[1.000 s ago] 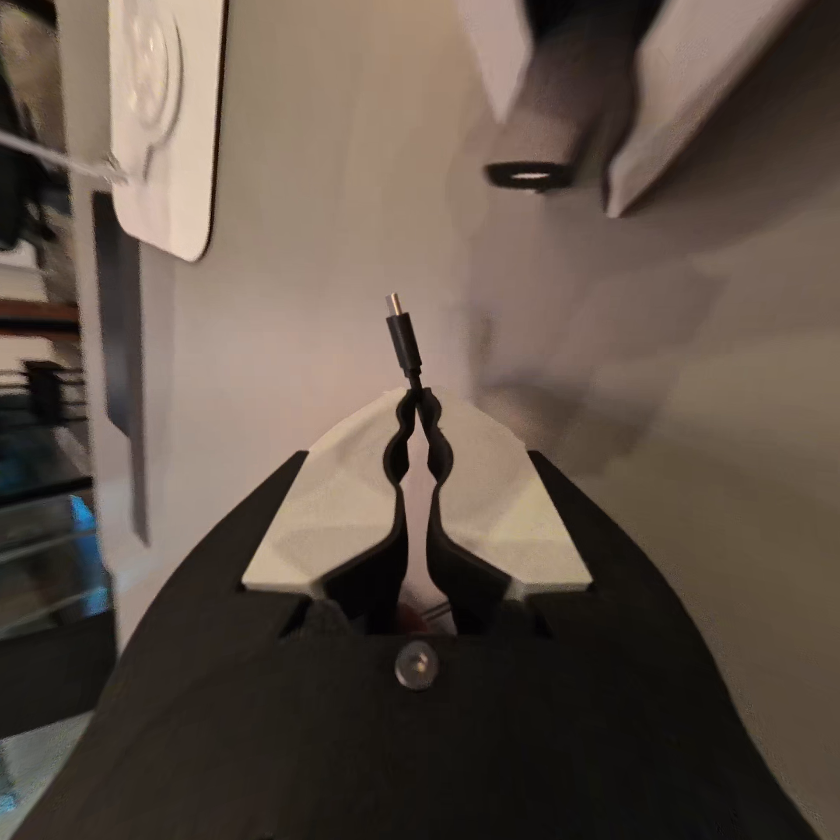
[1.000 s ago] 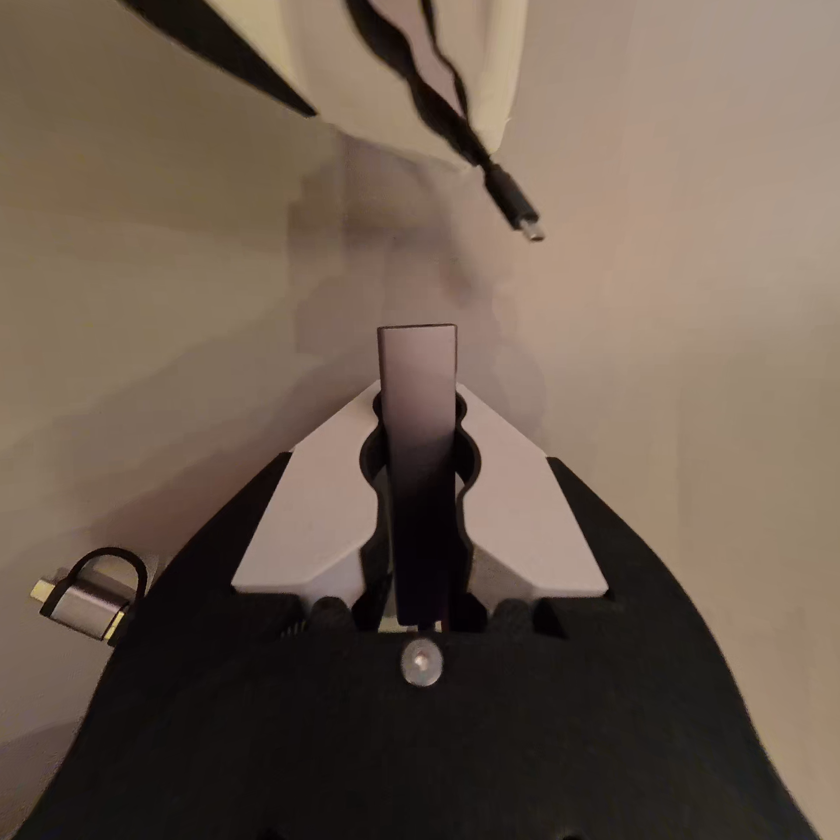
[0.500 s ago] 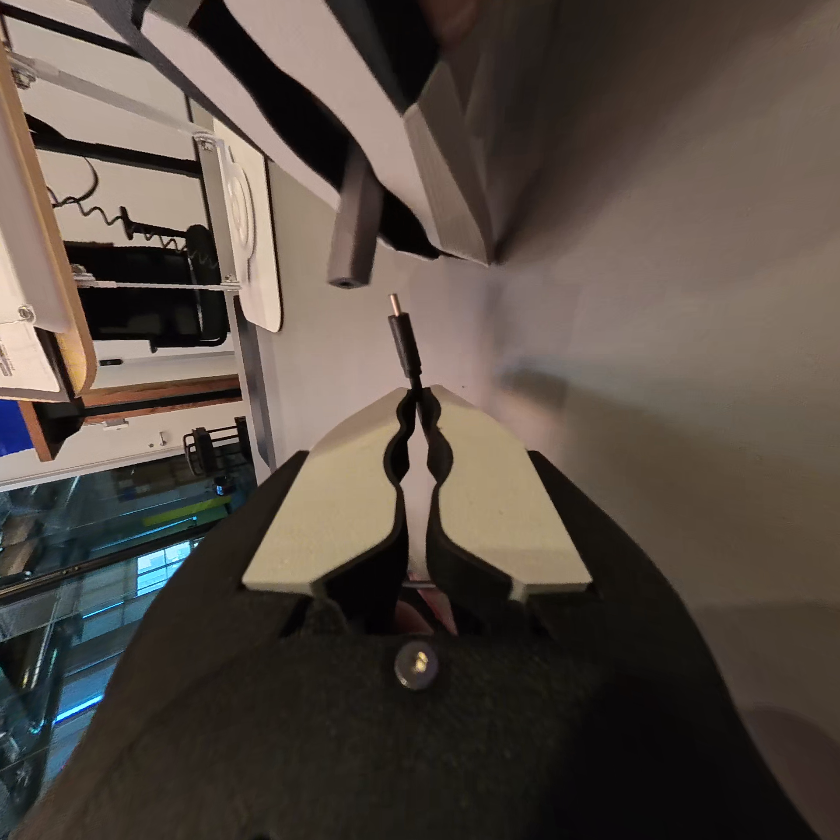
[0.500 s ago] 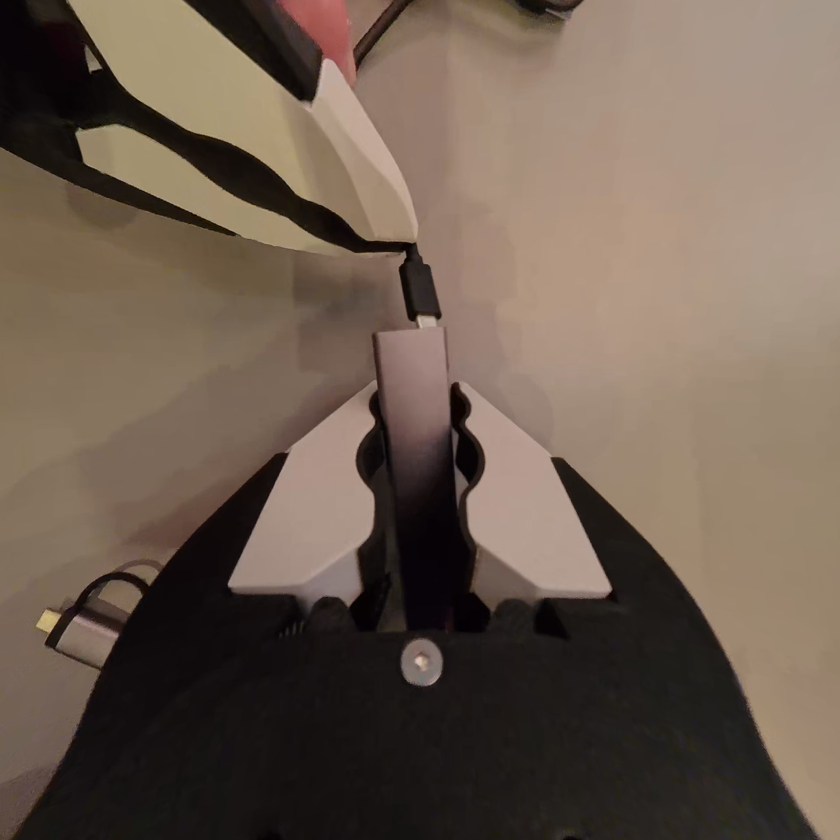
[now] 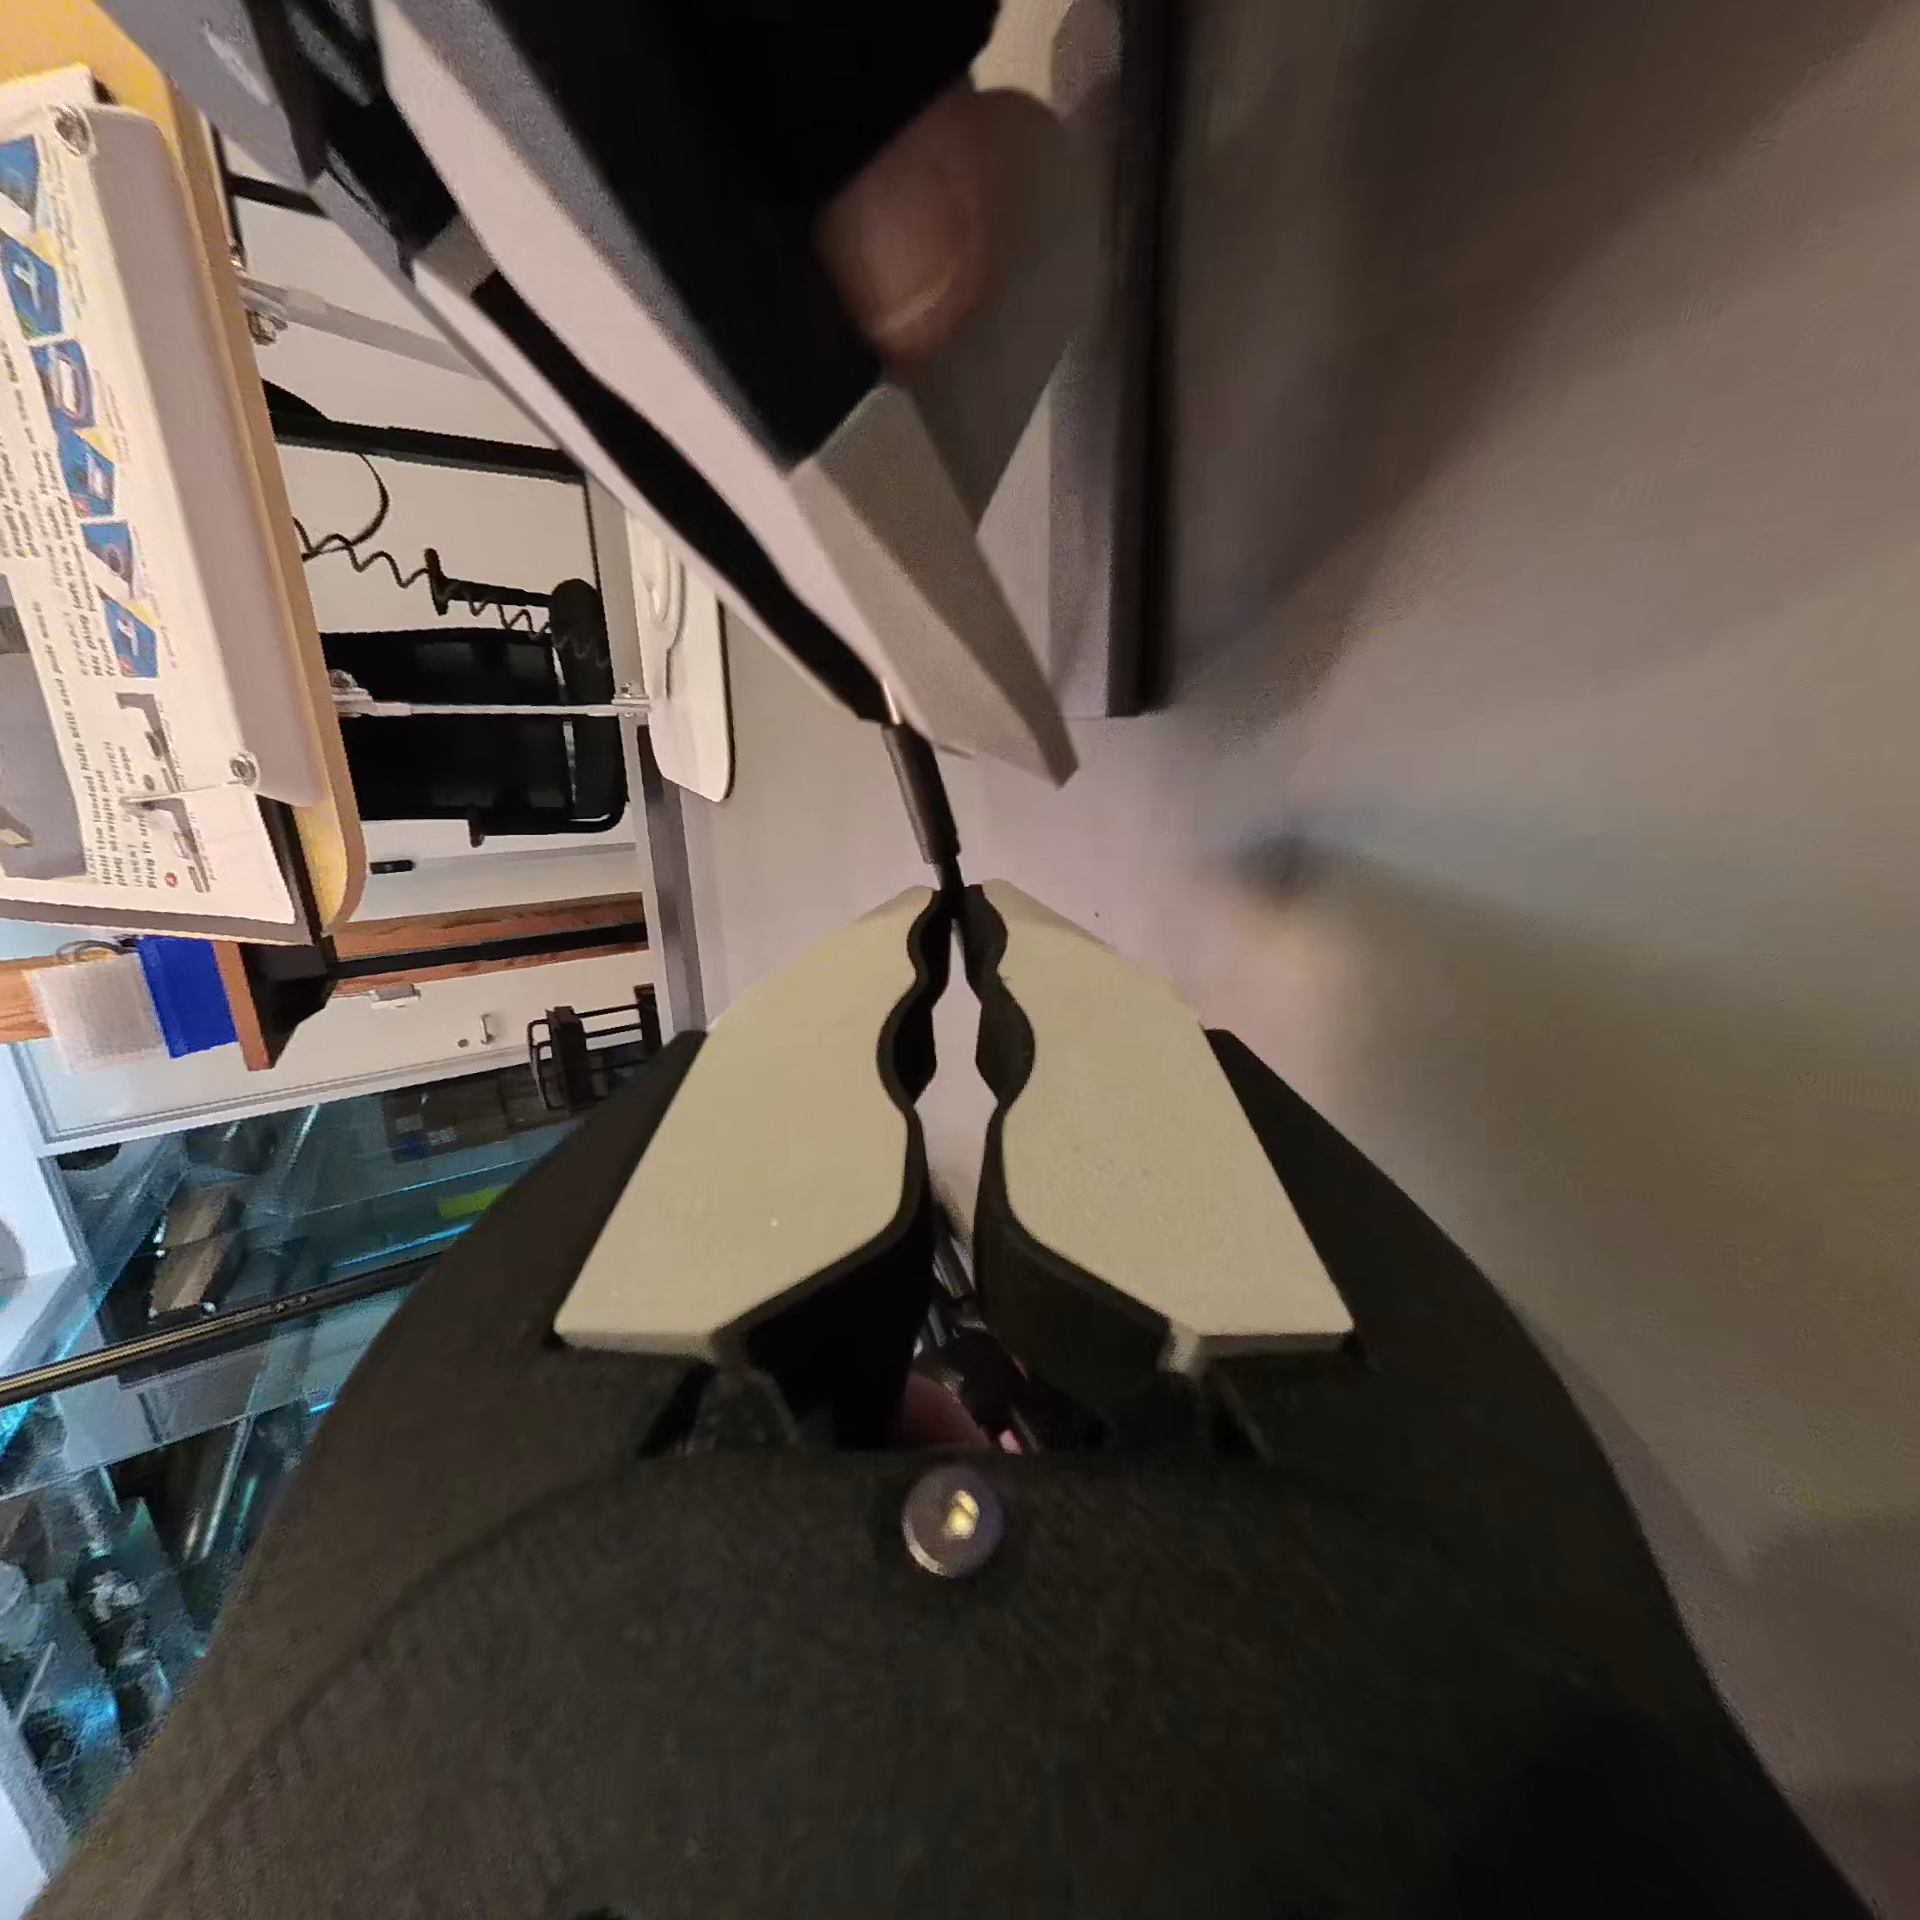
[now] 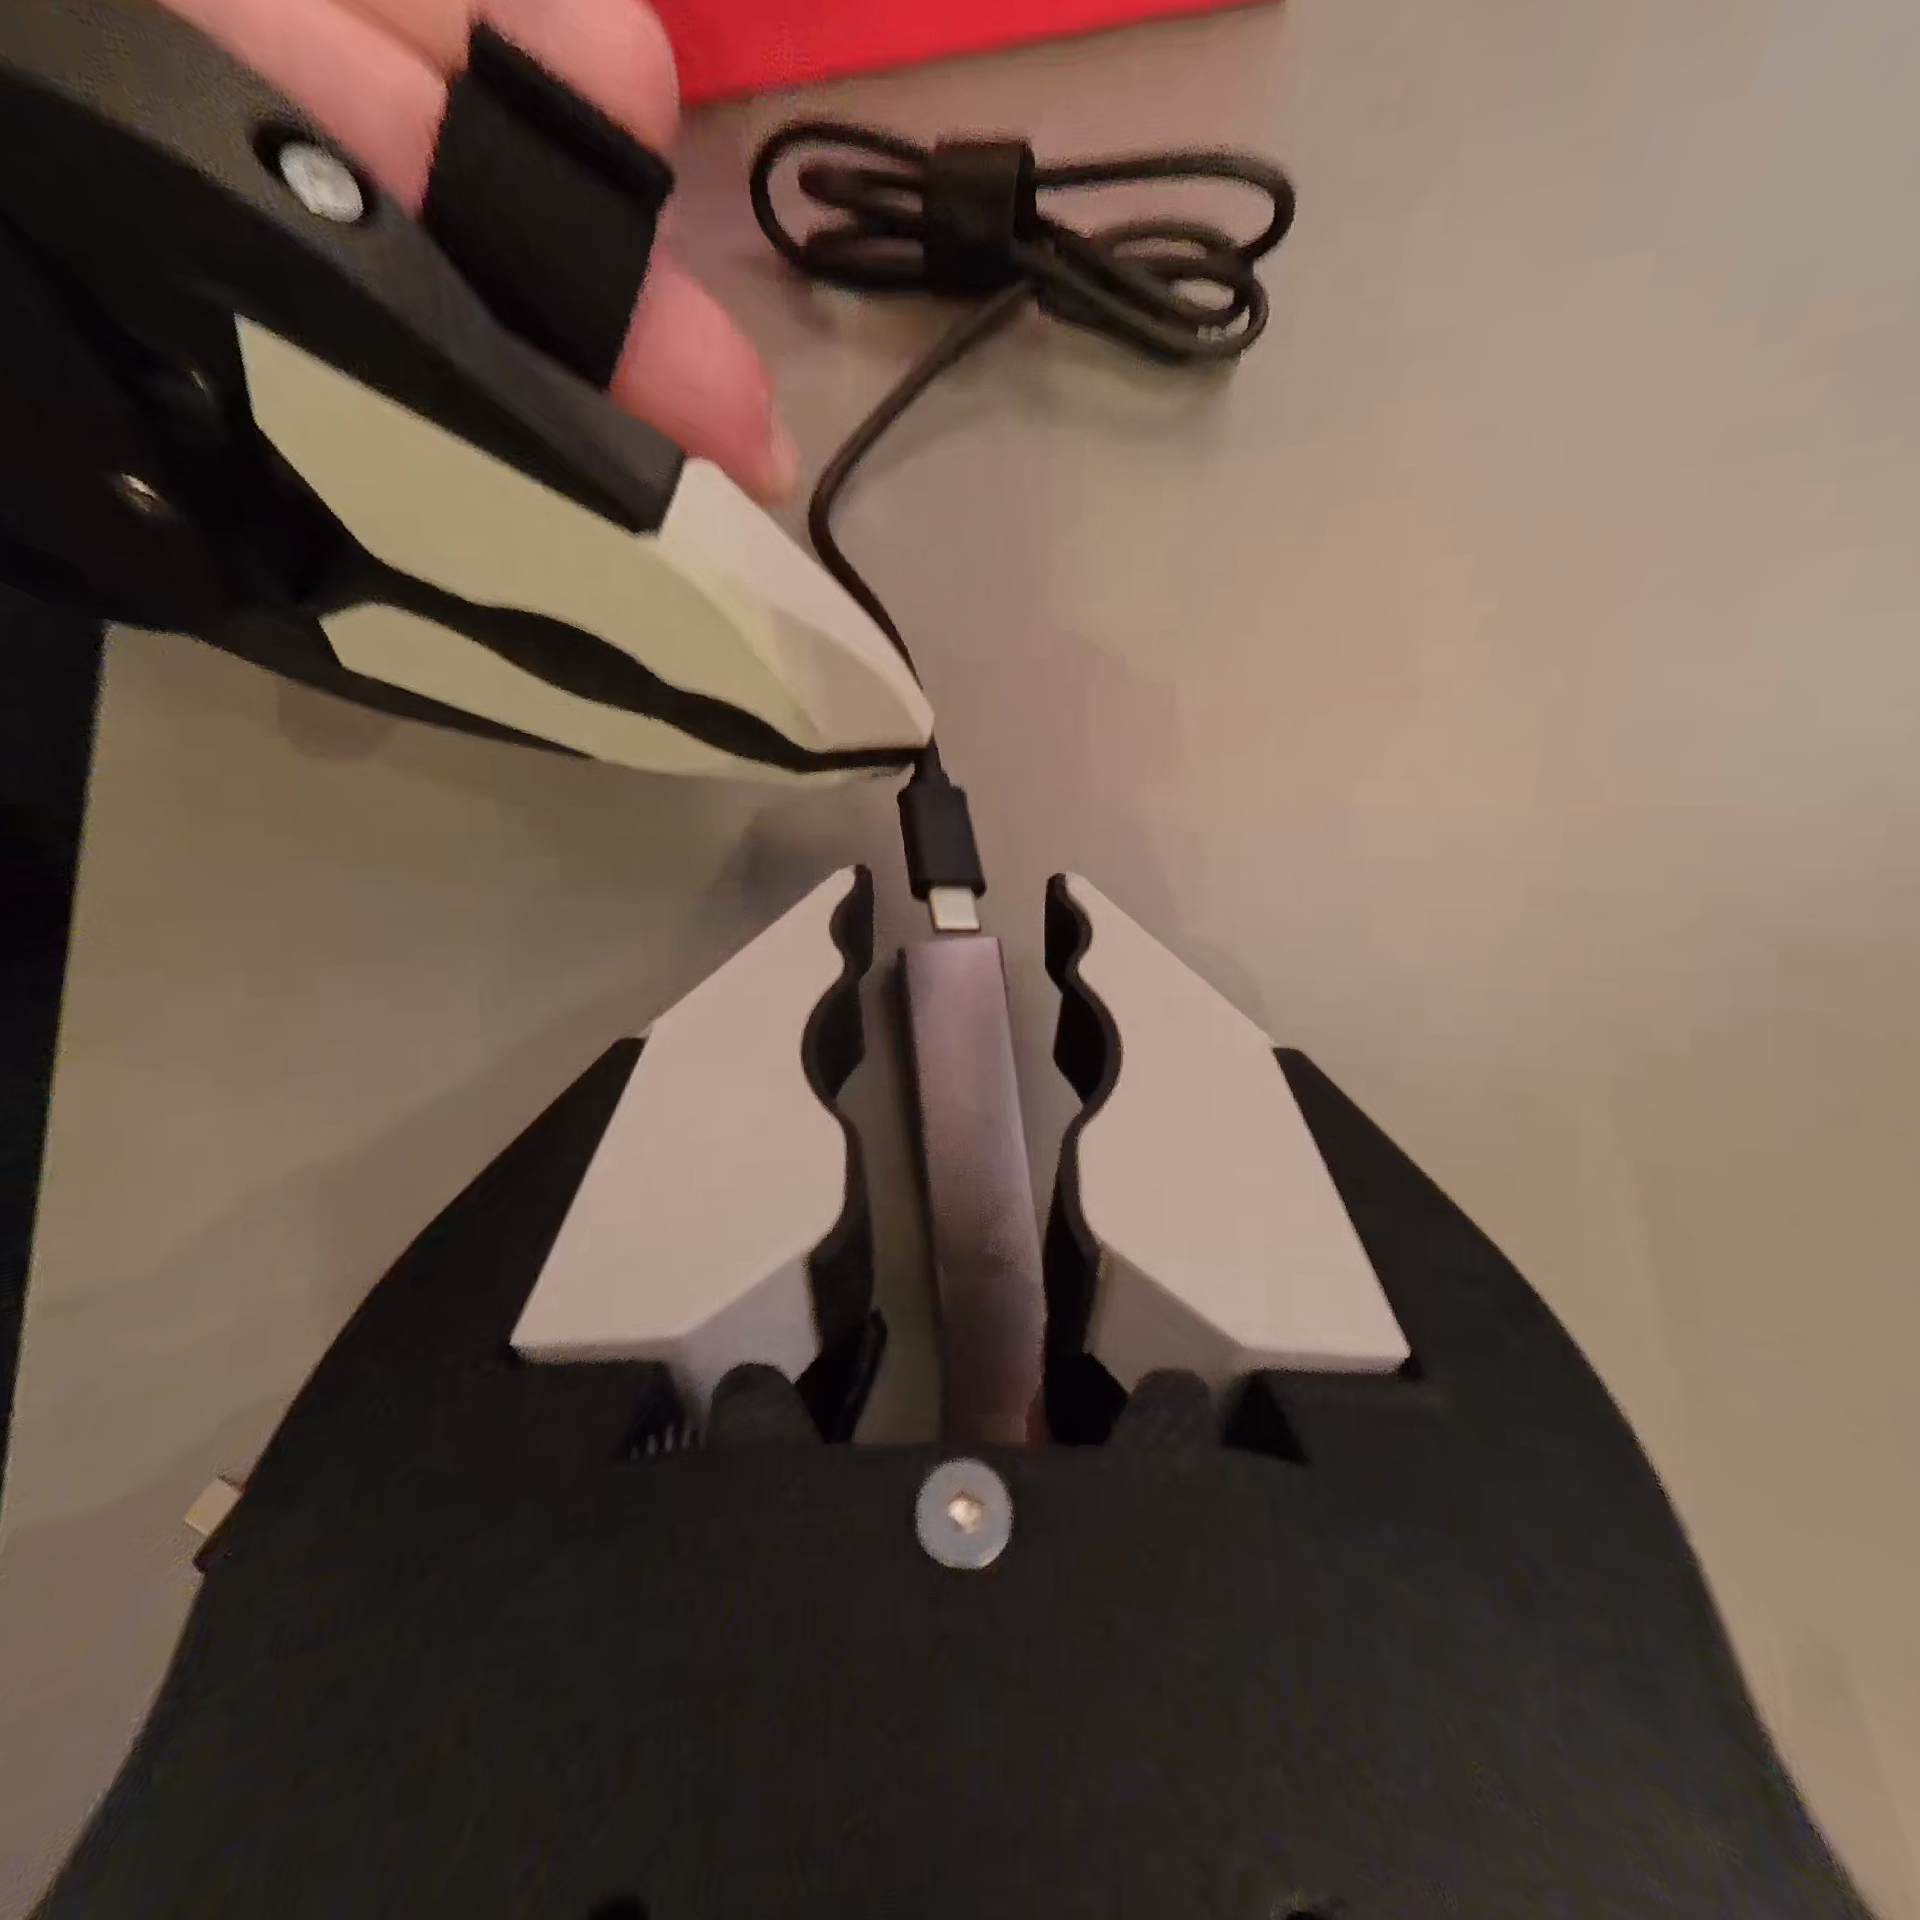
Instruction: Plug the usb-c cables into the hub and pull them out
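My left gripper [image 5: 951, 904] is shut on the thin black usb-c cable just behind its plug [image 5: 920, 800]. In the right wrist view it comes in from the left [image 6: 904, 750], holding the plug [image 6: 940, 831] with its metal tip against the end of the grey hub [image 6: 966, 1143]. I cannot tell how deep the tip sits. My right gripper [image 6: 958, 883] is open. The hub stands between its pads [image 6: 1143, 1091] with a gap on each side. In the left wrist view the right gripper's finger [image 5: 935, 623] hides the hub.
The rest of the black cable lies strapped in a bundle [image 6: 1029, 239] on the grey table [image 6: 1507, 727], with a red object [image 6: 935, 42] behind it. A small connector [image 6: 213, 1507] lies at lower left. A person's hand [image 6: 623, 260] holds the left gripper. Shelves [image 5: 208, 520] stand at left. Only a small space, under 4 cm, lies between the two pairs of fingers.
The left gripper has brought the plug down onto the hub's end. The right jaws, which pressed on the hub before, have opened and now stand clear of it.
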Tool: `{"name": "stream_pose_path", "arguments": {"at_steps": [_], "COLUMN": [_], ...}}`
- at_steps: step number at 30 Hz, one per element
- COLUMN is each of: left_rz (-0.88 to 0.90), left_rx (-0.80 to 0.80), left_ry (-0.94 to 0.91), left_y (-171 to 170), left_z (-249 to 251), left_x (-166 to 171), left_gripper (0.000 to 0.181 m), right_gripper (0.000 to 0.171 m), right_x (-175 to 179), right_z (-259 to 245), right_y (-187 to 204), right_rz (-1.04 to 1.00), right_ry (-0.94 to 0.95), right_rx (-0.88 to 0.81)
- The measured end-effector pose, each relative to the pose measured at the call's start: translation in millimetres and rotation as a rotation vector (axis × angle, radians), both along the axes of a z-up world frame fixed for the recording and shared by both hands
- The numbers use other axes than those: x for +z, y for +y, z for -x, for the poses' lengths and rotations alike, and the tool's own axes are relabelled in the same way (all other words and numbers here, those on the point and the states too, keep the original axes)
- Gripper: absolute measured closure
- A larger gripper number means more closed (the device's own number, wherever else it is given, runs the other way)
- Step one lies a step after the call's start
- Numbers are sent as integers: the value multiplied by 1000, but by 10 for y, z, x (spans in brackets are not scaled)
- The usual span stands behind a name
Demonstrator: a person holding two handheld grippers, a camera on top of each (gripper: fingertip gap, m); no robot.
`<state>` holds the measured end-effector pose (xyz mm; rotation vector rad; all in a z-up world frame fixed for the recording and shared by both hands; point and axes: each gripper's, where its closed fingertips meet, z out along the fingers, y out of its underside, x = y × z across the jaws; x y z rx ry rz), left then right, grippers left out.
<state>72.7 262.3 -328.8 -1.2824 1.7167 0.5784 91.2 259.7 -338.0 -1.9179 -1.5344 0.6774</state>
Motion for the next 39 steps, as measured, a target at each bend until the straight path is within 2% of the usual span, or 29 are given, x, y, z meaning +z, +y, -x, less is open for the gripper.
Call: {"name": "stream_pose_path", "arguments": {"at_steps": [4,9,12,13,15,16,18,21,25,27,32,36,39], "left_rz": [-32,-38,-25,-20,37,84,178,441,814,971,1289,1412,1363], "left_rx": [-11,-17,15,29,73,88,78,42,63,83,1,-101,-183], "left_ry": [-14,-24,-96,-125,-206,-280,-410,-550,-799,-977,-1470,-1811,-1931], "left_y": [0,4,40,48,31,-11,-153,-513,-782,-750,-488,-254,-206], "left_z": [-20,-19,-12,-2,25,24,5,-129,-358,-455,-533,-381,-296], "left_x": [55,92,168,209,271,325,434,399,265,312,721,993,1152], "left_gripper": [179,179,179,172,142,138,143,152,139,123,107,97,104], "right_gripper": [160,162,162,162,162,162,163,163,164,164,165,168,168], "right_x": [108,170,269,322,419,459,551,708,936,1028,1232,1332,1331], "right_z": [64,78,96,101,94,87,84,106,170,196,225,209,184], "right_y": [-12,-22,15,27,64,82,104,121,99,53,-47,-121,-175], "right_rz": [15,7,5,13,11,10,2,-11,-23,-29,-43,-38,-13], "right_ry": [75,107,167,197,244,260,295,346,411,428,462,480,489], "right_rx": [5,8,-19,-28,-48,-56,-65,-64,-53,-37,-4,16,23]}}
